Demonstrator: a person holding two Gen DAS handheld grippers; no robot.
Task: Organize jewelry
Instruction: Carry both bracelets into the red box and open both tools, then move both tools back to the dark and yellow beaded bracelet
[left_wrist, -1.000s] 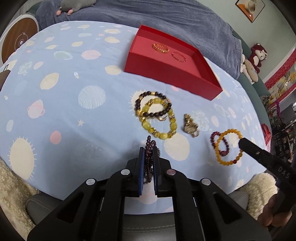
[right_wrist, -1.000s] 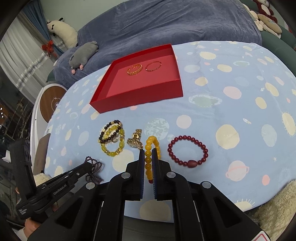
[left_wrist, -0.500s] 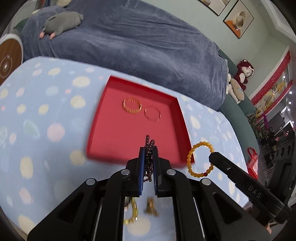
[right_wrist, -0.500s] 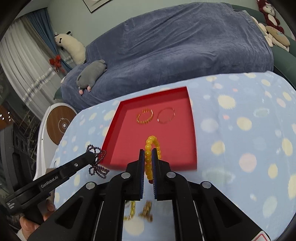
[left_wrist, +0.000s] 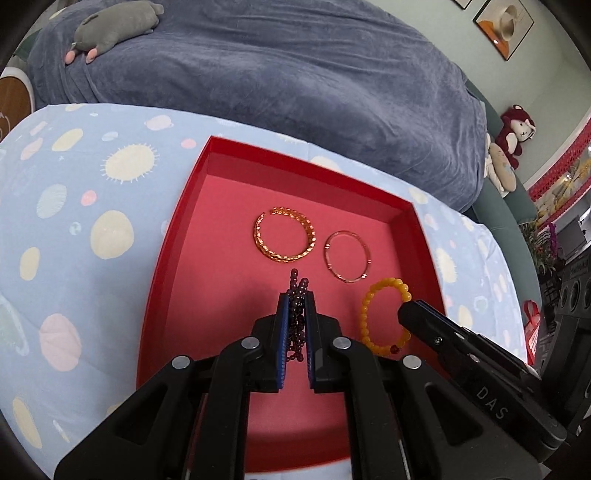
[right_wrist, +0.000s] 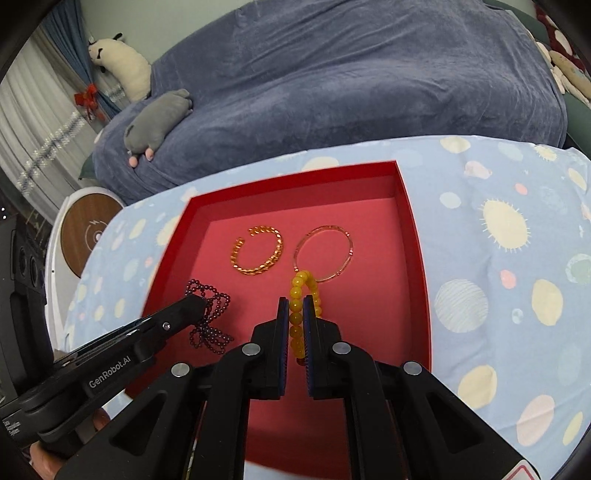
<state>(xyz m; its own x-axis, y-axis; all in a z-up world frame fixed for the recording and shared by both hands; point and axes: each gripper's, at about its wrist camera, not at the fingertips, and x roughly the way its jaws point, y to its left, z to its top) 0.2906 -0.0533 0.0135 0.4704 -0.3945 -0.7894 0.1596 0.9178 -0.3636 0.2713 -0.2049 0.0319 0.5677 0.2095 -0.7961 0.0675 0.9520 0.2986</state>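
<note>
A red tray (left_wrist: 173, 243) (right_wrist: 415, 240) lies on the blue planet-print cloth. Inside it rest a gold chain bangle (left_wrist: 284, 239) (right_wrist: 257, 254) and a thin rose-gold bangle (left_wrist: 347, 256) (right_wrist: 325, 251). My left gripper (left_wrist: 296, 299) (right_wrist: 195, 306) hangs over the tray, shut on a dark purple bead bracelet (left_wrist: 297, 291) (right_wrist: 210, 317) that dangles in loops. My right gripper (right_wrist: 299, 306) (left_wrist: 406, 310) hovers beside it over the tray's right half, shut on a yellow bead bracelet (right_wrist: 304, 291) (left_wrist: 384, 314).
A blue-grey blanket (left_wrist: 295, 74) covers the sofa behind the table, with a grey plush toy (left_wrist: 110, 26) (right_wrist: 159, 118) on it. A round wooden disc (right_wrist: 86, 229) stands at the left. Plush toys (left_wrist: 513, 129) sit at the far right.
Both grippers have carried their bracelets forward from the near part of the cloth to above the red tray. The loose bracelets left on the cloth have dropped out of view.
</note>
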